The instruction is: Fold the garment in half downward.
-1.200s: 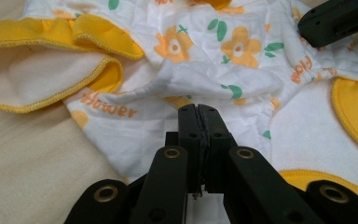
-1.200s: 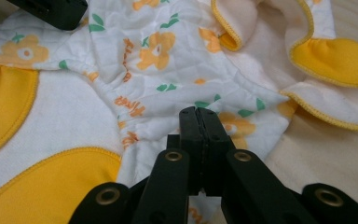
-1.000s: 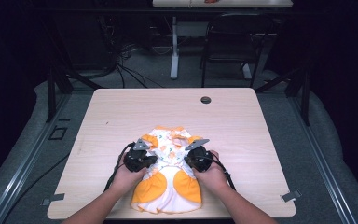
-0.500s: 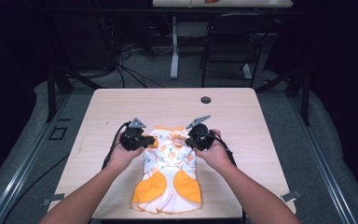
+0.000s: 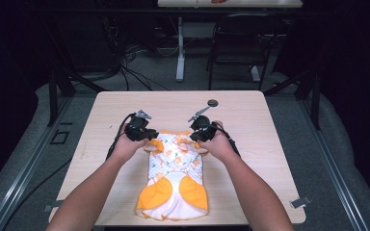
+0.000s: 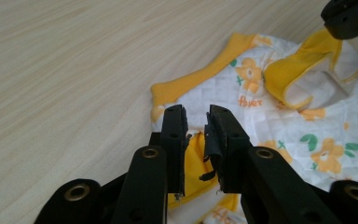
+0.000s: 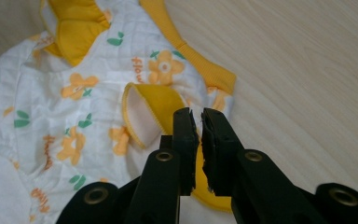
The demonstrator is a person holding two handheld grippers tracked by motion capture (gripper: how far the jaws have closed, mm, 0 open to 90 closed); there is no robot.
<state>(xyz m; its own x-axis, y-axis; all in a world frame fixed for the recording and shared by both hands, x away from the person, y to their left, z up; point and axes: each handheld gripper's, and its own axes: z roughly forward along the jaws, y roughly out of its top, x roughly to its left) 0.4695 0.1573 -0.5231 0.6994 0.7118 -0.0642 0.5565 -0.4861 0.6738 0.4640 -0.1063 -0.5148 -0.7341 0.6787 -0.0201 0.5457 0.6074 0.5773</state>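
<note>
On the worktop point(image 5: 250, 120): a small white quilted baby garment point(image 5: 173, 178) with orange flower print lies flat near the person's edge, the round orange-yellow patches at the near end and the ribbed orange trim at the far end.
Left hand-held gripper point(image 5: 150, 135): sits at the garment's far-left corner. From its own view point(image 6: 196, 133) the jaws are nearly together with a fold of yellow fabric pinched between them, so it's clamped on the cloth.
Right hand-held gripper point(image 5: 195, 135): same deal at the far-right corner. Its own view point(image 7: 199, 130) shows the jaws close together on a yellow-lined edge of the garment point(image 7: 74, 107).
Garment detail: the ribbed orange trim point(image 6: 200, 79) lies flat on the wood just beyond the left jaws.
Hands: both forearms come in from the near side, one on either side of the garment.
Other stuff: a small dark round thing point(image 5: 213, 102) sits near the far edge, well apart from the garment.
</note>
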